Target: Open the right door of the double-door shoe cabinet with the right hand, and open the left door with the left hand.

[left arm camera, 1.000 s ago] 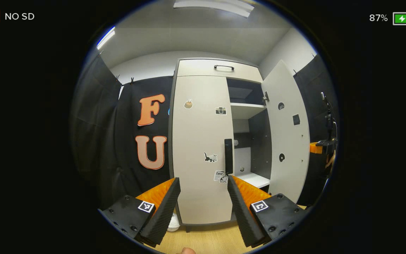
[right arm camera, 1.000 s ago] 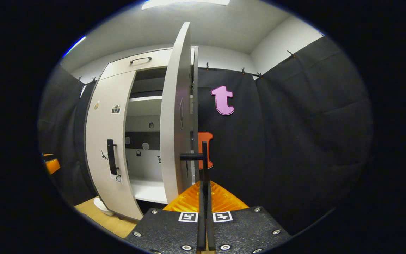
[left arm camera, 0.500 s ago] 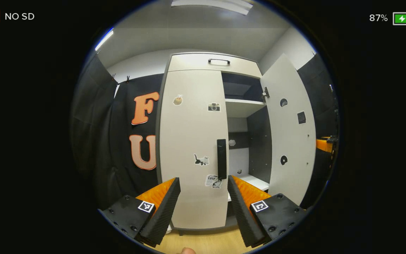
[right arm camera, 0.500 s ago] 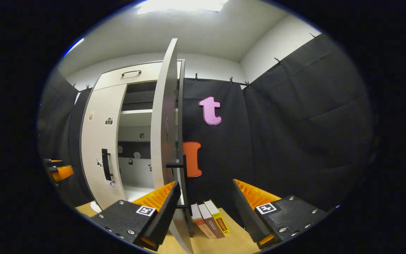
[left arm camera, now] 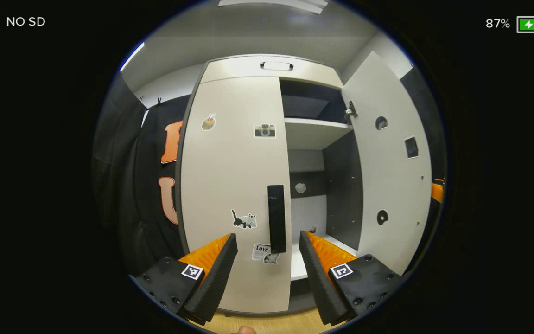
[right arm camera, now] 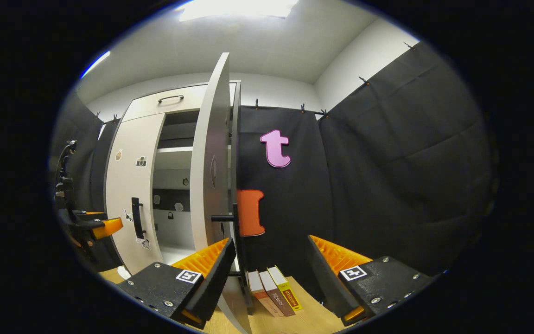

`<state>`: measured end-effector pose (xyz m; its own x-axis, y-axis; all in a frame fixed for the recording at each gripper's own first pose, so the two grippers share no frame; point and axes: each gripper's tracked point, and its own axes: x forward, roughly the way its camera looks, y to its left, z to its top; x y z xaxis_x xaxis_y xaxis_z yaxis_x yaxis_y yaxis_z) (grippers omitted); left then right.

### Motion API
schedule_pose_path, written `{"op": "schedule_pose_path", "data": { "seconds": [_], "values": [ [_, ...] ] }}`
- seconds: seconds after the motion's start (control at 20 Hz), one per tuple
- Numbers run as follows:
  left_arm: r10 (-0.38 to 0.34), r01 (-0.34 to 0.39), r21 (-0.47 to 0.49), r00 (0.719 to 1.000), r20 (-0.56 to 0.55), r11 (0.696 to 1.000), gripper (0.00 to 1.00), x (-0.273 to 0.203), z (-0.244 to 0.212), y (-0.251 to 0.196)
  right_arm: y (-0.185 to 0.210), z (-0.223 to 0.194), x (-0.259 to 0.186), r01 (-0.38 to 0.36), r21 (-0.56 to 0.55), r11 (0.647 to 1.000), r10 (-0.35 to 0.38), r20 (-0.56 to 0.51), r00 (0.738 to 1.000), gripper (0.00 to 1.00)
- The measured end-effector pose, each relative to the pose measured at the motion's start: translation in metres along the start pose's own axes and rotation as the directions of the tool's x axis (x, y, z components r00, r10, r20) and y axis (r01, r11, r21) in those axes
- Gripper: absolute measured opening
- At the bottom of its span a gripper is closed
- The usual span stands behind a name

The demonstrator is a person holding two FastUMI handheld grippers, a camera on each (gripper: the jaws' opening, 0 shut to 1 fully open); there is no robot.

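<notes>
The left gripper (left arm camera: pixel 267 260) is spread wide and holds nothing; the left door (left arm camera: pixel 230 185) is closed, its one black handle (left arm camera: pixel 276 218) just ahead between the fingers. The right gripper (right arm camera: pixel 269 273) is also wide apart and empty. The right door (right arm camera: pixel 211 171) stands open beyond its left finger, and three books (right arm camera: pixel 274 290) lean between the fingers.

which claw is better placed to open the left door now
Left. The left claw is open, aimed at the black handle on the closed left door. The right claw is open beside the already open right door, farther off.
</notes>
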<state>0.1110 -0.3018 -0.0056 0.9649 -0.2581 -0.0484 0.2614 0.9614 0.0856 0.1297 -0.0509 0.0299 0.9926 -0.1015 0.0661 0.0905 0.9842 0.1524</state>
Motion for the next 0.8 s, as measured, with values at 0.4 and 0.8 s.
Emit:
{"op": "schedule_pose_path", "data": {
  "seconds": [0.4, 0.8],
  "values": [
    [0.015, -0.014, 0.020, 1.000, -0.023, 1.000, 0.81, 0.059, -0.005, -0.008, -0.012, -0.005, 0.008, 0.019, 0.001, 1.000, -0.019, 0.014, 1.000, 0.93],
    [0.029, -0.028, 0.025, 0.999, -0.029, 0.999, 0.71, 0.085, -0.011, -0.004, -0.008, -0.011, 0.015, 0.005, 0.013, 1.000, -0.006, 0.018, 1.000, 0.93]
  ]
}}
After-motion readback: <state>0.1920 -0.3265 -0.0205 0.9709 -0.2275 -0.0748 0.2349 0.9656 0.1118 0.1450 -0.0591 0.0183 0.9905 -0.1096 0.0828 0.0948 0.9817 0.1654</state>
